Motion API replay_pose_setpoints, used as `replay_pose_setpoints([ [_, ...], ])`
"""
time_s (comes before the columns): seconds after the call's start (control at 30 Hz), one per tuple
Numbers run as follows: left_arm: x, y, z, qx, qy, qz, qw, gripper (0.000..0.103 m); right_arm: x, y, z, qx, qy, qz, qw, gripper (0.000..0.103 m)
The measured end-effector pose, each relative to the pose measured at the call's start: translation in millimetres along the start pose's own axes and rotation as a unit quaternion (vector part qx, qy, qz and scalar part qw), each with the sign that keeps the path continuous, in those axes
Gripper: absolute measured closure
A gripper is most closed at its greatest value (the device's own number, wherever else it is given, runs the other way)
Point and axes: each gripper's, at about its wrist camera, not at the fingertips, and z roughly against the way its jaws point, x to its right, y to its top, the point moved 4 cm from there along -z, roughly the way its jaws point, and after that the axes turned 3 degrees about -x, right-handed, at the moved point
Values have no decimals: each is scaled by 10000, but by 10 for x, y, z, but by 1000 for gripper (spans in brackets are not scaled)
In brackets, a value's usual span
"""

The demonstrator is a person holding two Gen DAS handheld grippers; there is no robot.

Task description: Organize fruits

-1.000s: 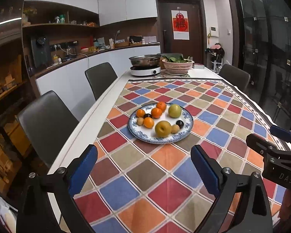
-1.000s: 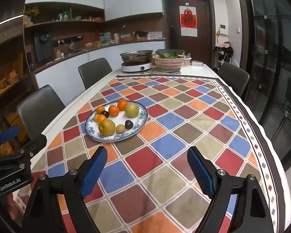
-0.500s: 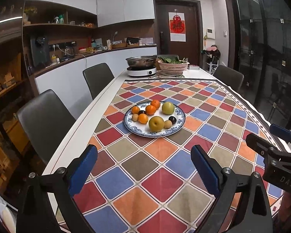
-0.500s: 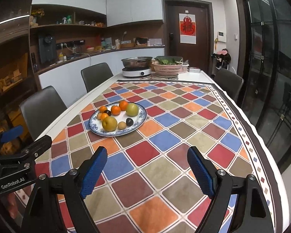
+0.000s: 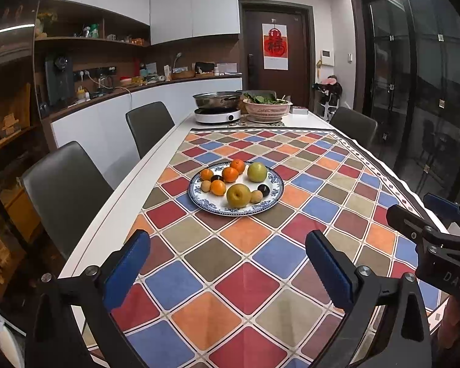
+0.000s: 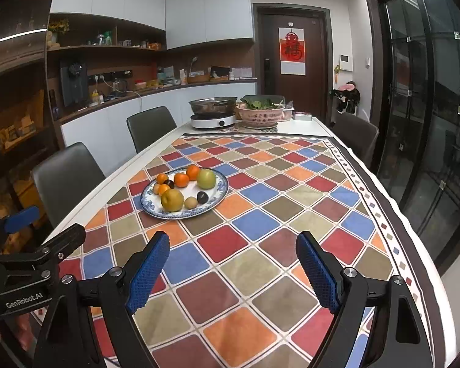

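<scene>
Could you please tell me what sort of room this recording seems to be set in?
Most likely a home kitchen-diner: a dining table with chairs, a hotpot pan on an induction cooker, and a counter under wall cabinets.

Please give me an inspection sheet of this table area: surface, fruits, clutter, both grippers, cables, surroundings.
Surface: long white table under a checked tablecloth.
Job's things: blue-patterned plate holding four oranges, two yellow-green apples, two dark plums and two small tan fruits; none held.
Clutter: steel pan on a white cooker, pink colander of greens, at the far end.
Grippers: left gripper jaws opening, nothing between them; right gripper jaws open, empty. Both short of the plate.
Cables: white cords at the counter sockets; none on the table.
Surroundings: grey chairs, shelves, dark door, glass doors.
</scene>
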Motion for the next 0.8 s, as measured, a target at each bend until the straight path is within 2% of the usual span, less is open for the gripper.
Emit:
replay_pose_setpoints([
  [0.8, -15, -74, -74, -97, 21, 95, 9999, 0, -13, -40, 22, -57, 18, 45, 10000, 18],
])
